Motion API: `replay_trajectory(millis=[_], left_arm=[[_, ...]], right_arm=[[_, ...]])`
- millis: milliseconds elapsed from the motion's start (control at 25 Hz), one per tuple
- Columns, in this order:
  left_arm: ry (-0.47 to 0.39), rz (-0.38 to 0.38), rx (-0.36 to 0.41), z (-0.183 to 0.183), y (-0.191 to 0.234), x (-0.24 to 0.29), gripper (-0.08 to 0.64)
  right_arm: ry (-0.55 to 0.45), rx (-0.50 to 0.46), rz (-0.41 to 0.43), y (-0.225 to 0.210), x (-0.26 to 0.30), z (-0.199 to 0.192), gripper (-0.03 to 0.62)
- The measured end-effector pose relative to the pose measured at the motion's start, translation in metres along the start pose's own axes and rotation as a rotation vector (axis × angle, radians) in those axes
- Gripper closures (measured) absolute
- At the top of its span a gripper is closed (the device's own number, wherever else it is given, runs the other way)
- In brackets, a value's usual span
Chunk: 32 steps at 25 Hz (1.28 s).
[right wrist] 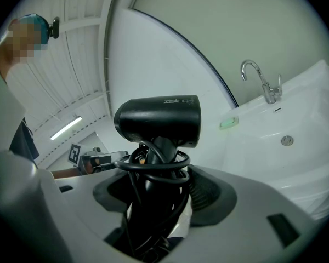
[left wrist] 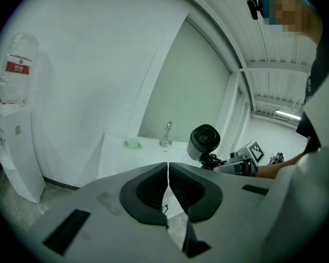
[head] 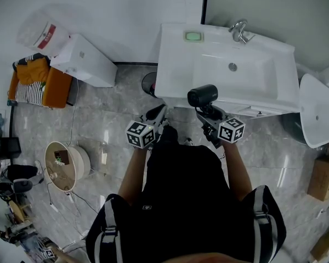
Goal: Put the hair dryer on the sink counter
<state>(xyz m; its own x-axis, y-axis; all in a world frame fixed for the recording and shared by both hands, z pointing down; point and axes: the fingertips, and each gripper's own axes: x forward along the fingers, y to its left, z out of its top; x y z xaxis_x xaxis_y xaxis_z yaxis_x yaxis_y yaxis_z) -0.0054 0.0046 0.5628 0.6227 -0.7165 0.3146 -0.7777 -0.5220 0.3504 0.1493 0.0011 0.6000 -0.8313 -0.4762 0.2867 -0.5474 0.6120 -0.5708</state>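
A black hair dryer (head: 202, 96) (right wrist: 159, 119) with its cord wound round the handle stands upright in my right gripper (head: 207, 114) (right wrist: 156, 188), which is shut on the handle. It hangs just in front of the white sink counter (head: 172, 70), at the near edge of the basin. My left gripper (head: 156, 115) (left wrist: 168, 193) is shut with nothing in it, held low to the left of the dryer (left wrist: 204, 142). The counter carries a faucet (head: 239, 32) (right wrist: 260, 78) and a green soap dish (head: 193, 36) (right wrist: 228, 123).
A white water dispenser (head: 85, 61) (left wrist: 13, 147) with a bottle stands left of the counter. A toilet bowl (head: 318, 111) sits at the right, a small dark bin (head: 149, 84) under the counter's left edge. A round stool (head: 66, 166), cables and cardboard boxes (head: 323, 177) lie on the marble floor.
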Motion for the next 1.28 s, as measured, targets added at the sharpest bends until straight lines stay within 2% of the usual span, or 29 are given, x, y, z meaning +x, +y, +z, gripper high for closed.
replay_trajectory(millis=[720, 1040, 1280], left_arm=[[-0.001, -0.033, 0.029, 0.014, 0.004, 0.013, 0.54], [0.013, -0.038, 0.015, 0.013, 0.02, 0.013, 0.54], [0.022, -0.077, 0.013, 0.026, 0.034, 0.033, 0.54]], right_arm=[[-0.007, -0.013, 0.032, 0.006, 0.006, 0.005, 0.268], [0.012, -0.003, 0.016, 0.003, 0.016, 0.004, 0.268], [0.017, 0.001, -0.011, -0.006, 0.03, 0.017, 0.268]])
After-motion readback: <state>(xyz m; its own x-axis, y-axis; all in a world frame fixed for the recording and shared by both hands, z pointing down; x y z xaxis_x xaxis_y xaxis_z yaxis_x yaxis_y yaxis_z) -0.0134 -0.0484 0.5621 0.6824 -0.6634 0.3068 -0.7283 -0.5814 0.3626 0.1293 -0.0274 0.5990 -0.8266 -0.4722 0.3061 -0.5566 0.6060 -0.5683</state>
